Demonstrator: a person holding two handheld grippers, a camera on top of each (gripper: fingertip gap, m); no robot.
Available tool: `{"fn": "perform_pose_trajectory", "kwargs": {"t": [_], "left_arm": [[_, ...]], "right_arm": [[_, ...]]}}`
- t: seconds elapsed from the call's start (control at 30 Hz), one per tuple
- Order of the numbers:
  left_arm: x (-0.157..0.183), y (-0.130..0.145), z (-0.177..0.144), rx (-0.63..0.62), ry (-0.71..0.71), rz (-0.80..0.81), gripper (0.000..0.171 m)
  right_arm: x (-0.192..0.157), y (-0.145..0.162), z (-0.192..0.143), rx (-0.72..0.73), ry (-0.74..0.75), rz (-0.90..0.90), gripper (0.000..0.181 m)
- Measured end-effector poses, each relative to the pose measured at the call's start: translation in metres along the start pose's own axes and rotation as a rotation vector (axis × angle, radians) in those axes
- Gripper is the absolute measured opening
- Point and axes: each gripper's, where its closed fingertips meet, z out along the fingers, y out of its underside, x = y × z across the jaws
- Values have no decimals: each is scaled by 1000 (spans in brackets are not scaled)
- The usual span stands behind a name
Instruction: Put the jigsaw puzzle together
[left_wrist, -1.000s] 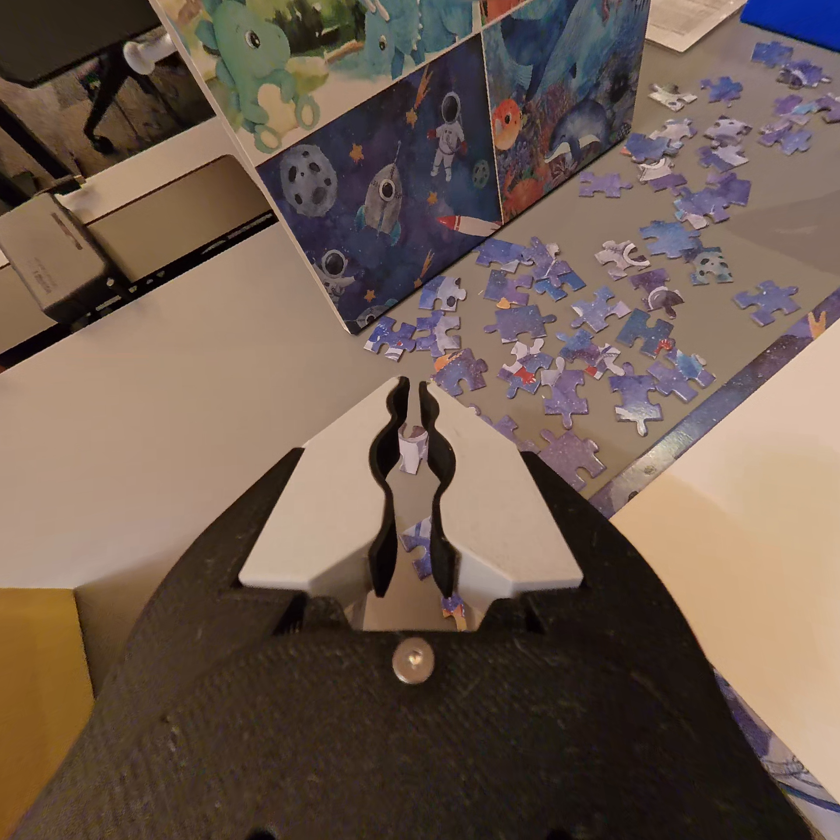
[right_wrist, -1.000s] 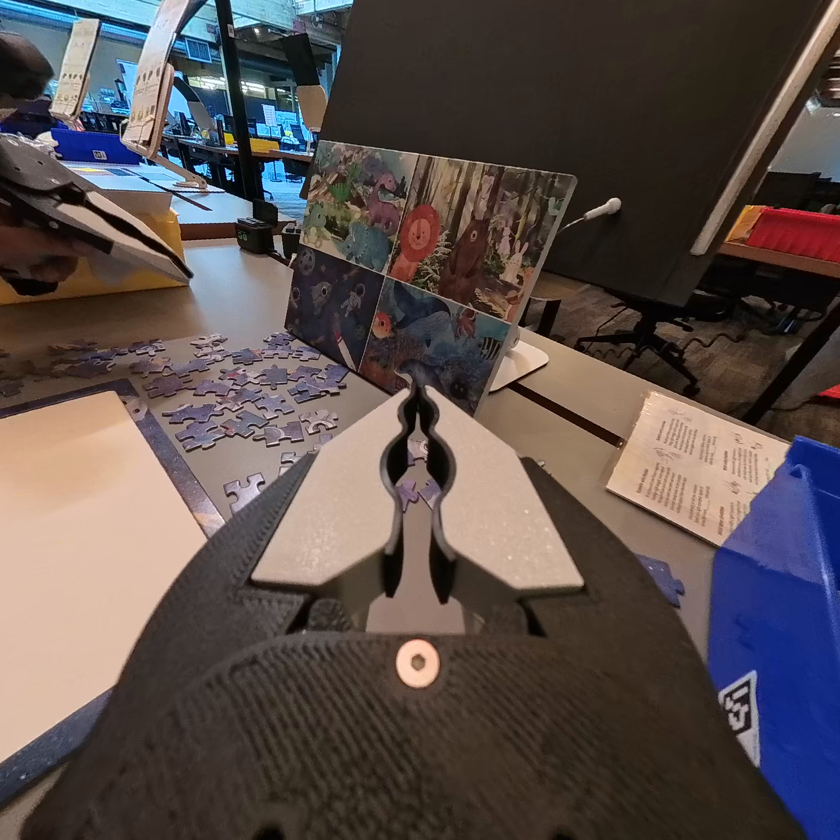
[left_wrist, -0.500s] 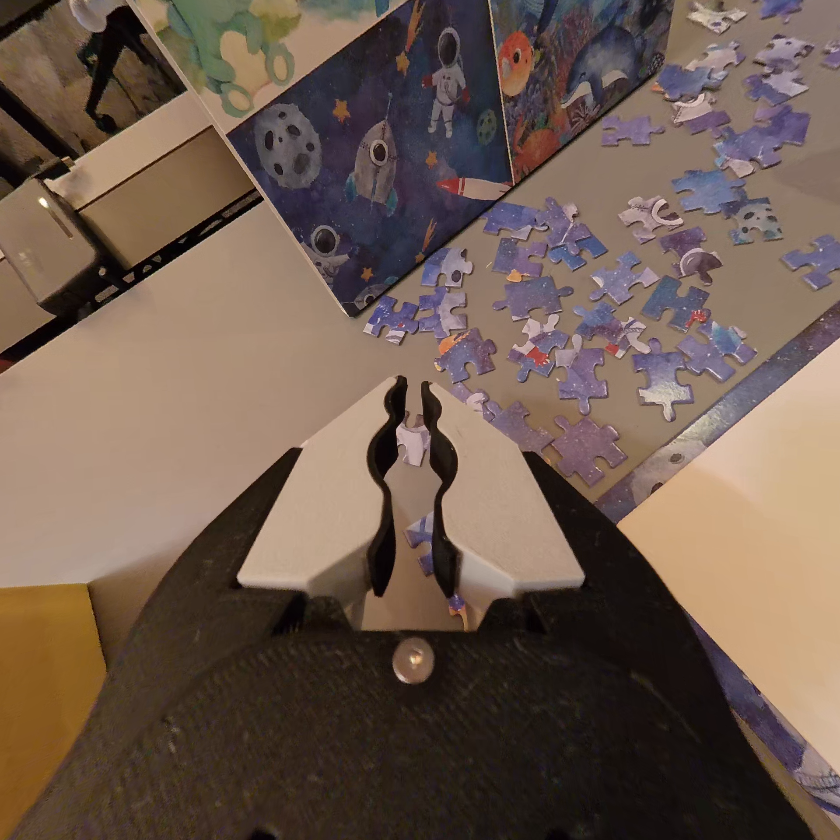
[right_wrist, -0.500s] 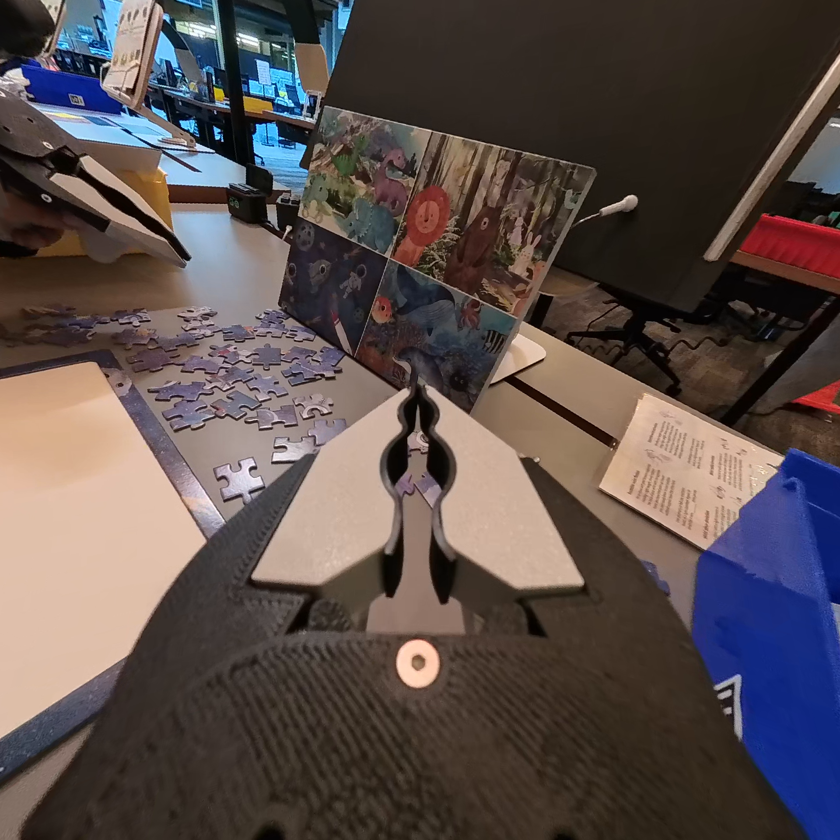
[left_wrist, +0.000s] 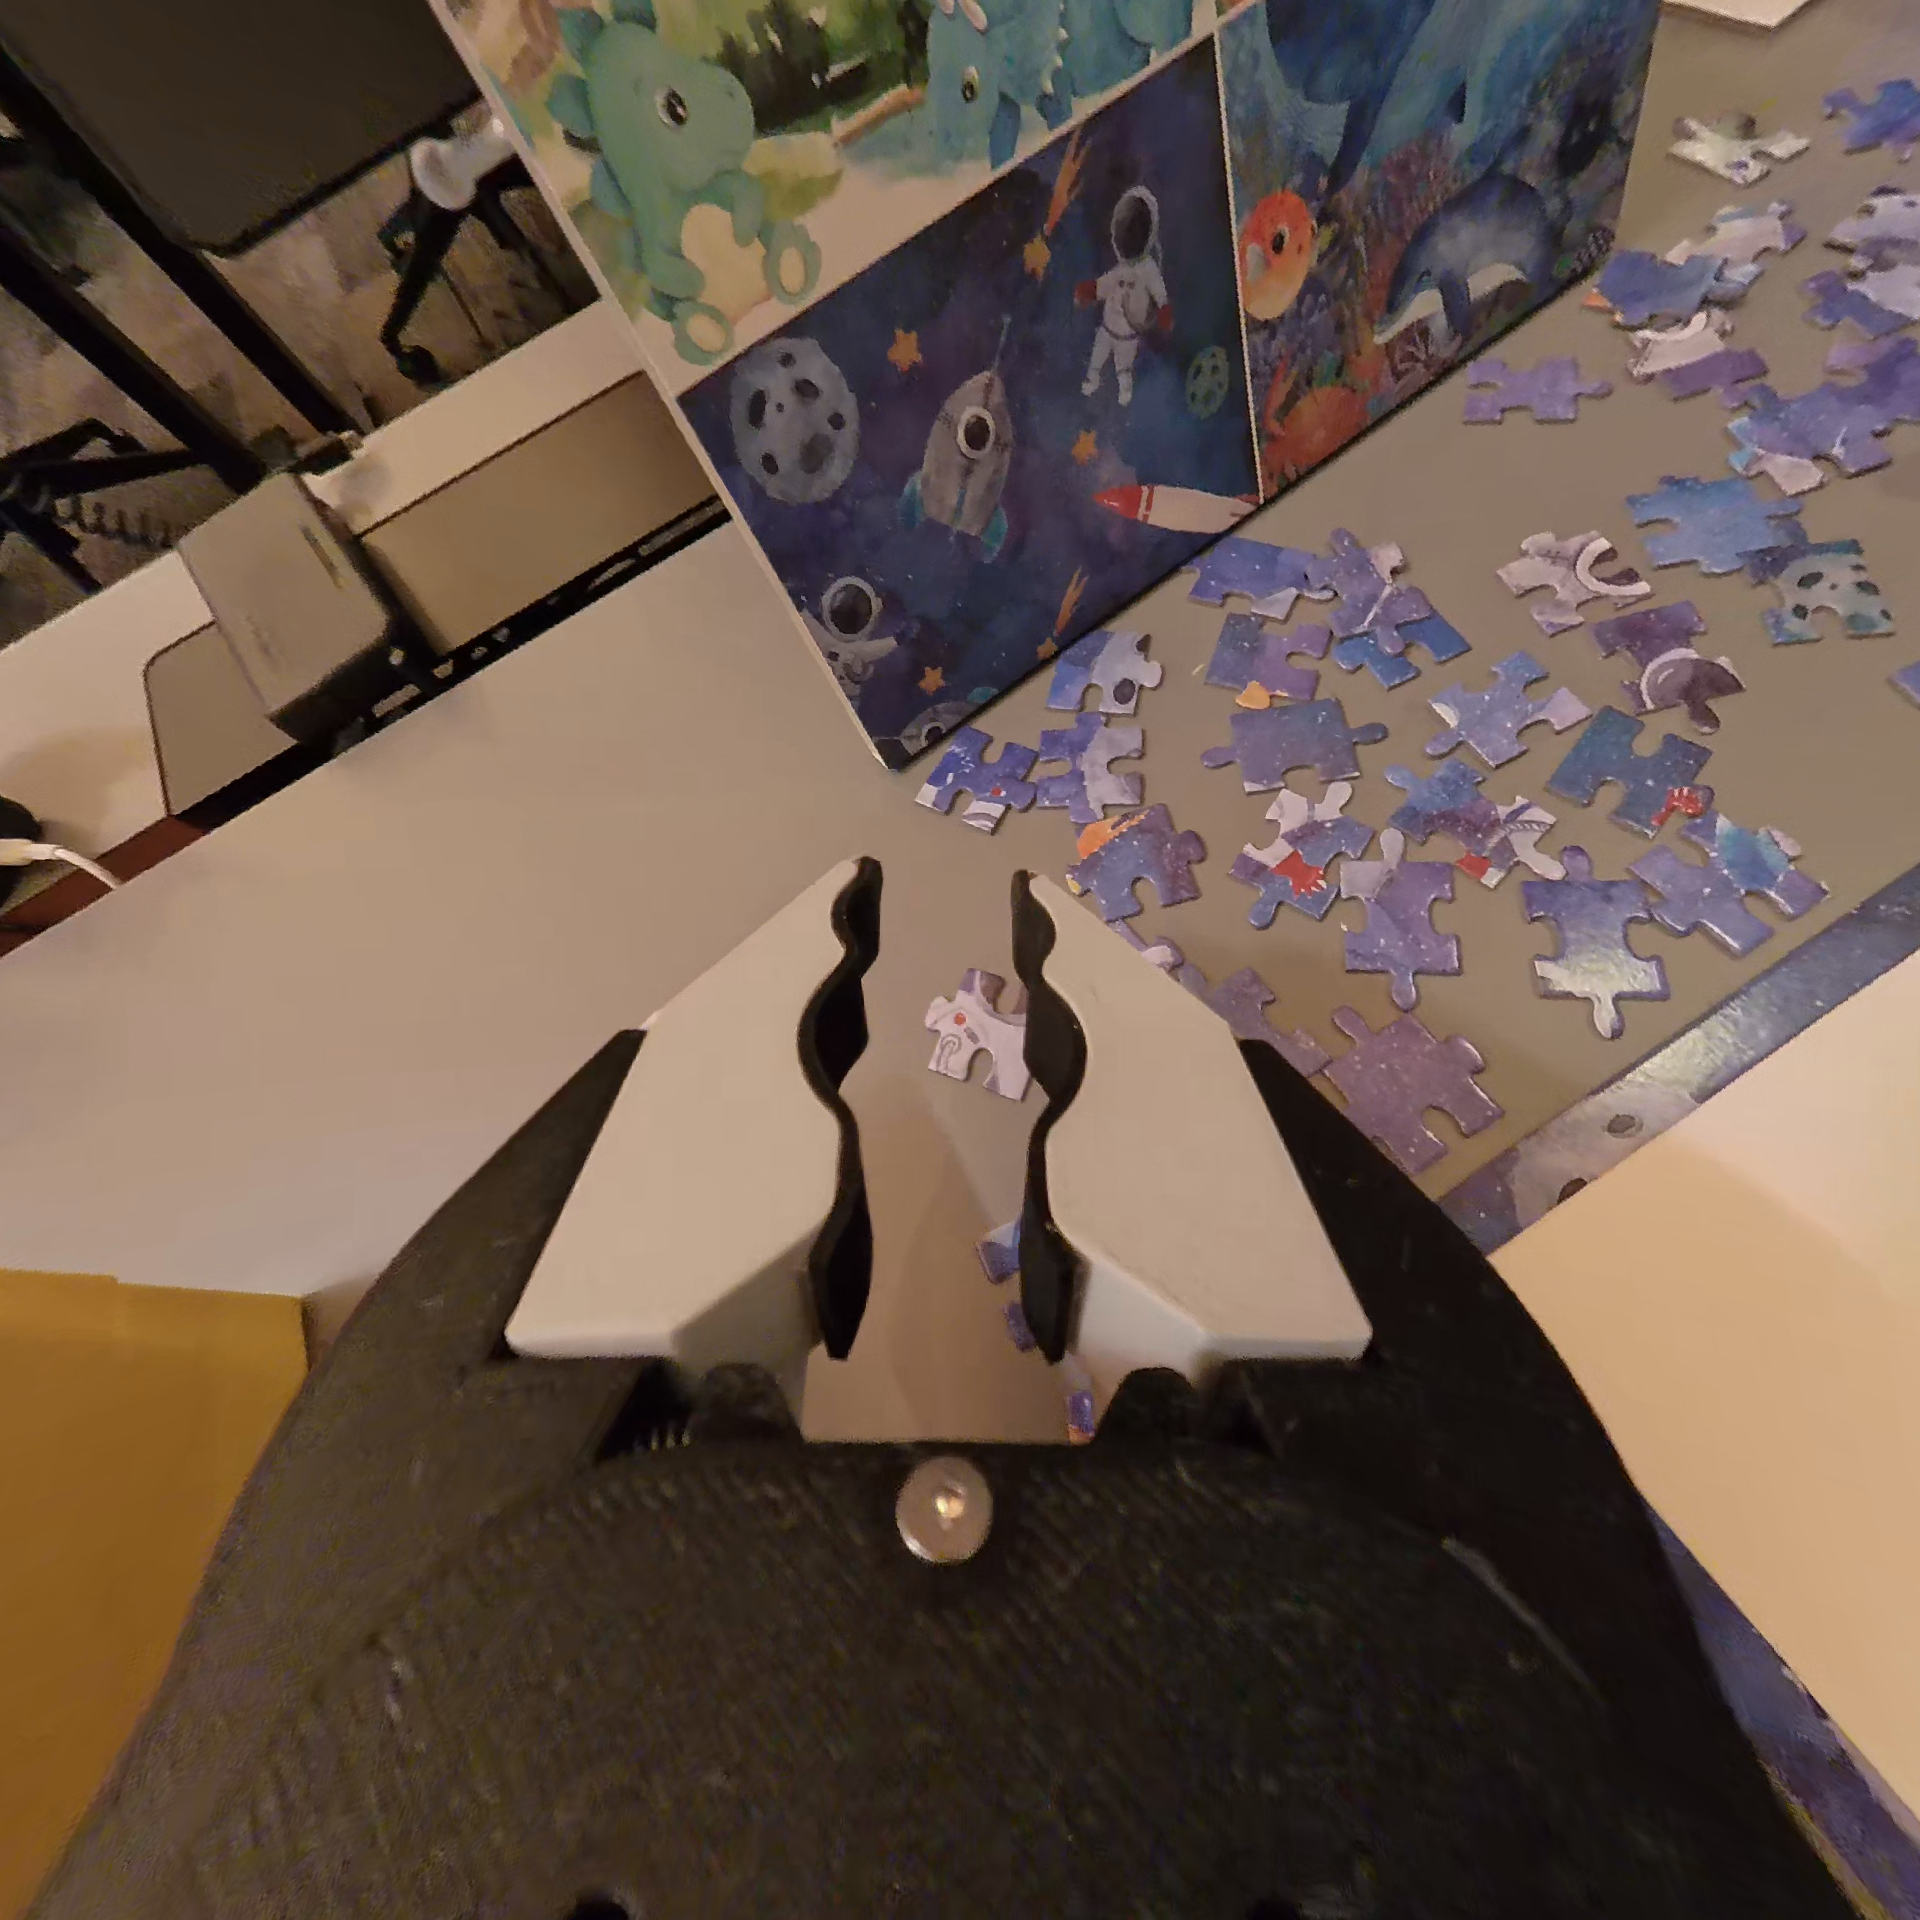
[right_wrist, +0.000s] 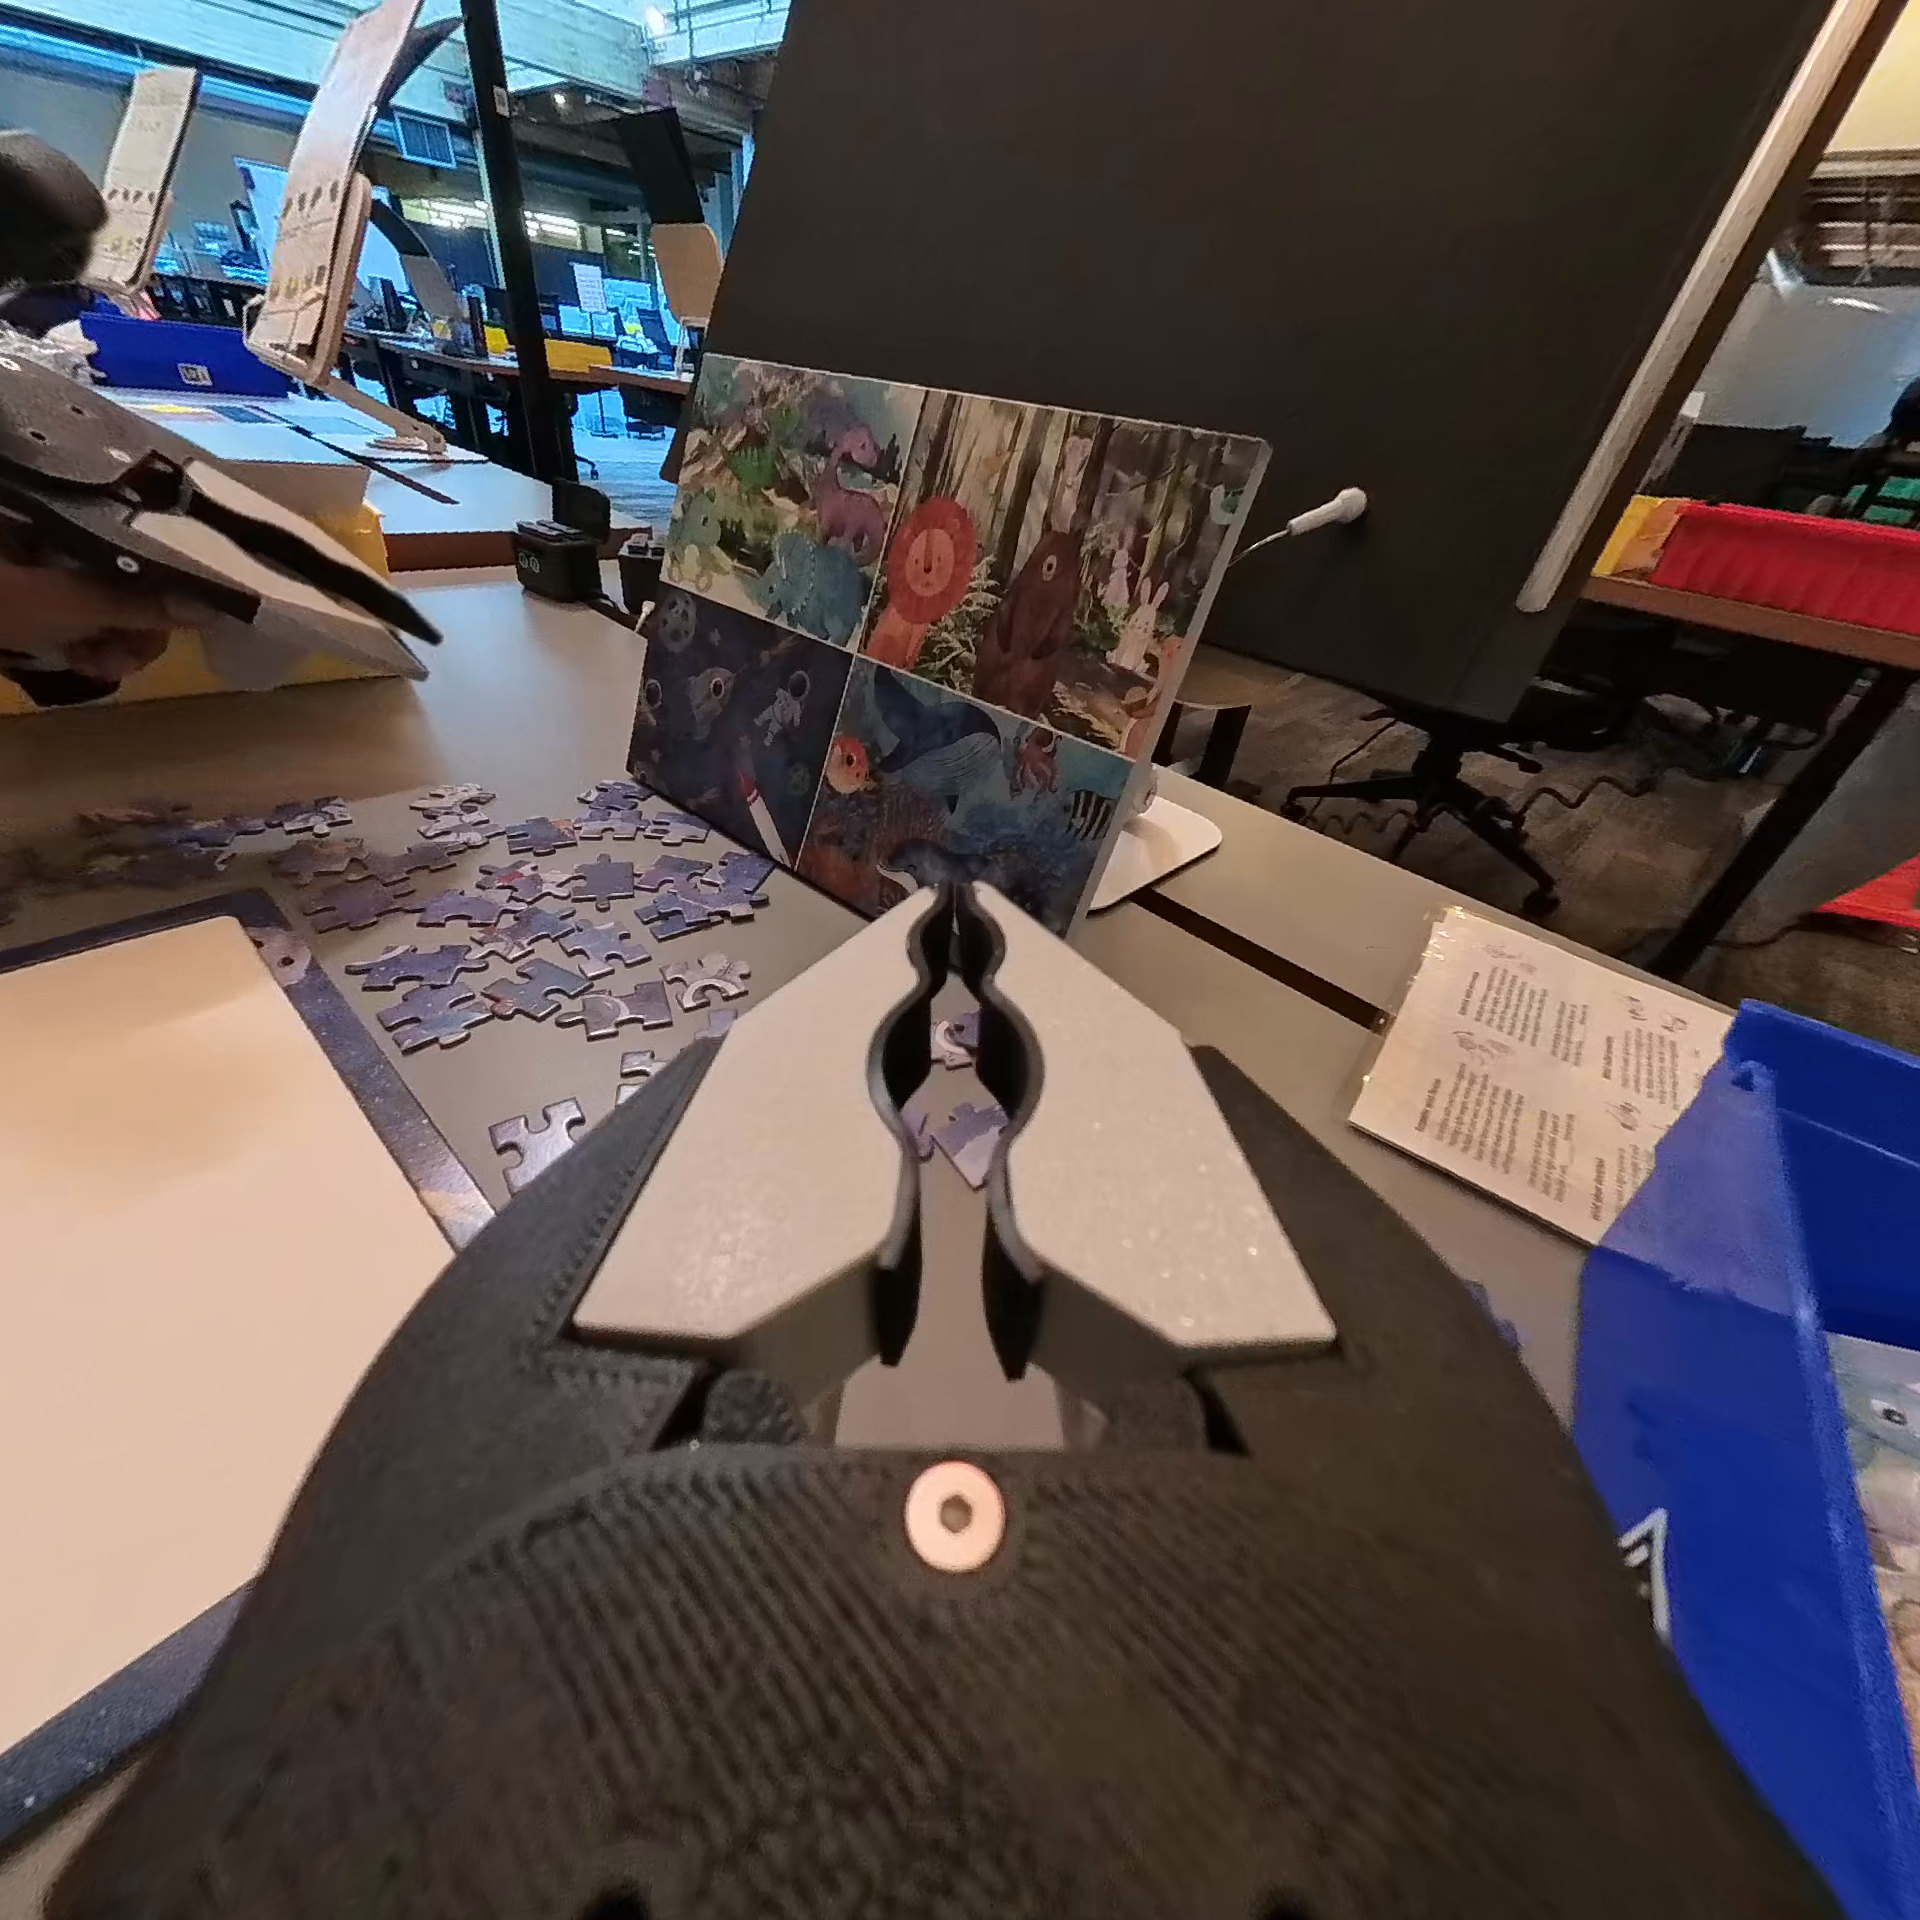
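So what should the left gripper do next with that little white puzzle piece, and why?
Probably lower and close on it. The left gripper is open, and the white piece lies flat on the table between its fingers, touching nothing. The puzzle board looks mostly bare, so a piece needs picking up. The right gripper is shut and empty.

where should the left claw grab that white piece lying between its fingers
Take the white puzzle piece by its two opposite straight-ish edges, coming straight down from above. It lies flat on the table, so no face can be pinched, only its thin rim. The left claw is open and probably needs to shift slightly right, since the piece sits against its right finger.
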Motion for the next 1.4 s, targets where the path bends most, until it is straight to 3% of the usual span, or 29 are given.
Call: {"fn": "perform_pose_trajectory", "kwargs": {"t": [0.2, 0.37, 0.5, 0.7, 1.4], "left_arm": [[5, -9, -7, 55, 52, -48, 22], [-4, -22, -16, 149, 7, -65, 20], [-8, -32, -22, 227, -15, -95, 22], [10, -44, -22, 309, 79, -144, 21], [36, -50, -10, 319, 90, -68, 22]], "right_arm": [[11, -30, -22, 152, 121, -82, 0], [20, -56, -44, 268, 187, -100, 0], [18, -56, -43, 261, 175, -94, 0], [8, -48, -32, 211, 134, -102, 0], [12, -42, -27, 177, 124, -72, 0]]}}
